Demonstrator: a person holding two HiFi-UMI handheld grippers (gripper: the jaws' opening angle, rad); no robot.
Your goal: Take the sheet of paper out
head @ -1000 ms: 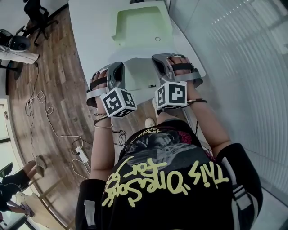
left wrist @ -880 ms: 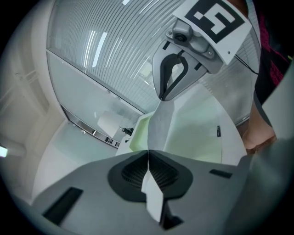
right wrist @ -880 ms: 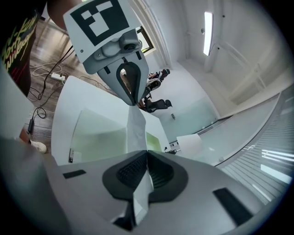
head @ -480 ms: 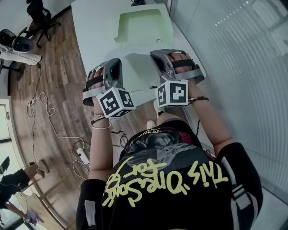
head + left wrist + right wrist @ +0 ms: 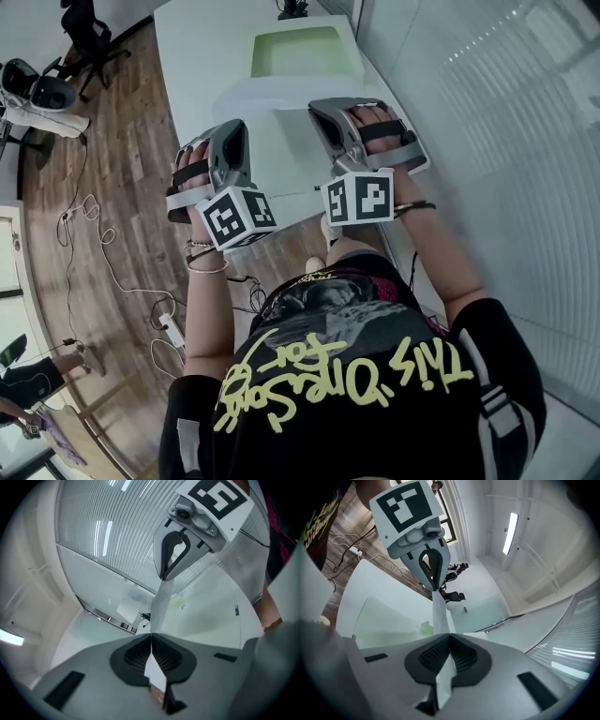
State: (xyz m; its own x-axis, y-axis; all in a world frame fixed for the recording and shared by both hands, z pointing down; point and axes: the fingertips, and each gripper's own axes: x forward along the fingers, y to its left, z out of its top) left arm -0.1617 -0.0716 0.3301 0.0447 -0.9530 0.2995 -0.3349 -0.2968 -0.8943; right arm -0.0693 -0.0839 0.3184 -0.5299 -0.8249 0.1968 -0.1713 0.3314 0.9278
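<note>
While it is pinched, sheet (image 5: 281, 150) white, thin

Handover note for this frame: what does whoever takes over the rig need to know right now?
Left gripper: shut on the left edge of the sheet.
Right gripper: shut on the sheet's right edge.
Things: the sheet is stretched between the two grippers, off the table. The green folder lies on the table just beyond it.
Done: the sheet is gripped on both sides and looks mostly out of the folder. I cannot tell whether its far edge is free.
Left: draw it fully clear, probably toward you, and set it down.
</note>
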